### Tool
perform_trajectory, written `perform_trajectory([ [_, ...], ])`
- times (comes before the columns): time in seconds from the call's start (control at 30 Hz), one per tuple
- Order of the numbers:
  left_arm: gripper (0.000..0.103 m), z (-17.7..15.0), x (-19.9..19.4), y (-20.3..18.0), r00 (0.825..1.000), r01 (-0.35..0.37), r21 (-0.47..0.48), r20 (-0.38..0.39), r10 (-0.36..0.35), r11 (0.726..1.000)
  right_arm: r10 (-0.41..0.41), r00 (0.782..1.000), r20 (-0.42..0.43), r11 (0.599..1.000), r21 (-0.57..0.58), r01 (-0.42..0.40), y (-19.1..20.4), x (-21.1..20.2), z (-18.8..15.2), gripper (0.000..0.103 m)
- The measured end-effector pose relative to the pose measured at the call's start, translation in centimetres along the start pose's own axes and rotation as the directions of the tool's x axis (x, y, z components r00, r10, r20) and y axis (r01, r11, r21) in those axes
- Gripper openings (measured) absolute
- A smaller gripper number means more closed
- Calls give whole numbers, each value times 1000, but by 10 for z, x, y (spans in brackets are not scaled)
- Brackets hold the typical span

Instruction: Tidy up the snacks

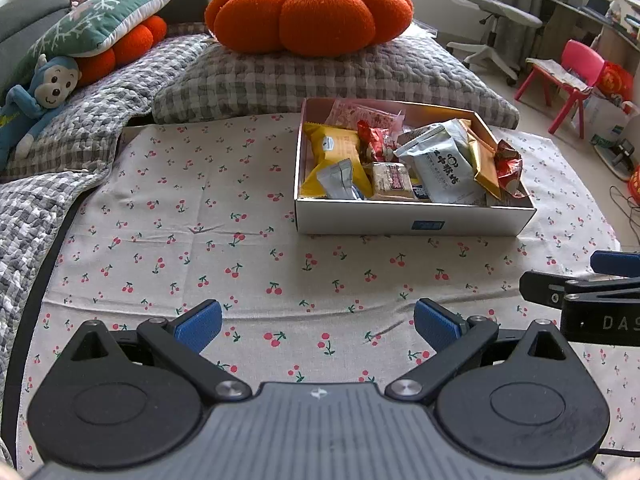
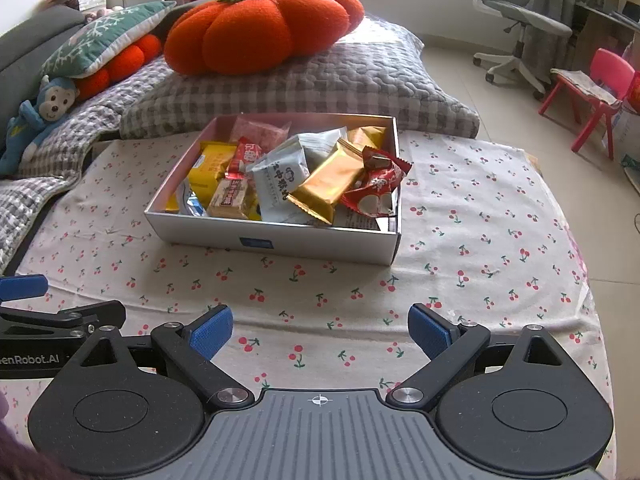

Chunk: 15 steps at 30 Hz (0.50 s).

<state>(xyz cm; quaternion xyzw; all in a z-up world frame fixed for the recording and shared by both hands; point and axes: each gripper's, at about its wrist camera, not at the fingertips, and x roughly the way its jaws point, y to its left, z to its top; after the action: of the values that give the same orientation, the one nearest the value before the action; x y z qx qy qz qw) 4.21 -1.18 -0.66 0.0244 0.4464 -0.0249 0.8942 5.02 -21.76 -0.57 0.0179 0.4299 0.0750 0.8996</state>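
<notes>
A shallow white box [image 1: 412,222] [image 2: 280,240] stands on a cherry-print cloth [image 1: 200,240] [image 2: 460,240] and holds several wrapped snacks: a yellow pack [image 1: 334,148], a grey-white pack [image 1: 444,168] [image 2: 280,176], a gold bar [image 2: 332,180], a red wrapper [image 2: 376,192], a small tan biscuit pack [image 1: 392,180] [image 2: 230,198]. My left gripper [image 1: 318,326] is open and empty, low over the cloth in front of the box. My right gripper [image 2: 320,330] is open and empty, also in front of the box. Each gripper's side shows in the other's view.
An orange pumpkin cushion [image 1: 308,12] [image 2: 260,28] lies on a grey checked pillow [image 1: 320,76] behind the box. A blue monkey toy [image 1: 36,96] and green pillow [image 1: 96,20] lie at the left. A pink chair [image 1: 572,76] and office chair [image 1: 492,8] stand at the right.
</notes>
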Motion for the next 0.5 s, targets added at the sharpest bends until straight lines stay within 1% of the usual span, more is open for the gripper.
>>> perform_trajectory([
  [0.37, 102, 0, 0, 1, 1000, 2, -1, -1, -2, 1000, -1, 1000, -4, 1000, -3, 1, 2, 1, 0, 96],
  [0.5, 102, 0, 0, 1, 1000, -10, 2, 0, 10, 1000, -1, 1000, -5, 1000, -7, 1, 3, 3, -2, 96],
])
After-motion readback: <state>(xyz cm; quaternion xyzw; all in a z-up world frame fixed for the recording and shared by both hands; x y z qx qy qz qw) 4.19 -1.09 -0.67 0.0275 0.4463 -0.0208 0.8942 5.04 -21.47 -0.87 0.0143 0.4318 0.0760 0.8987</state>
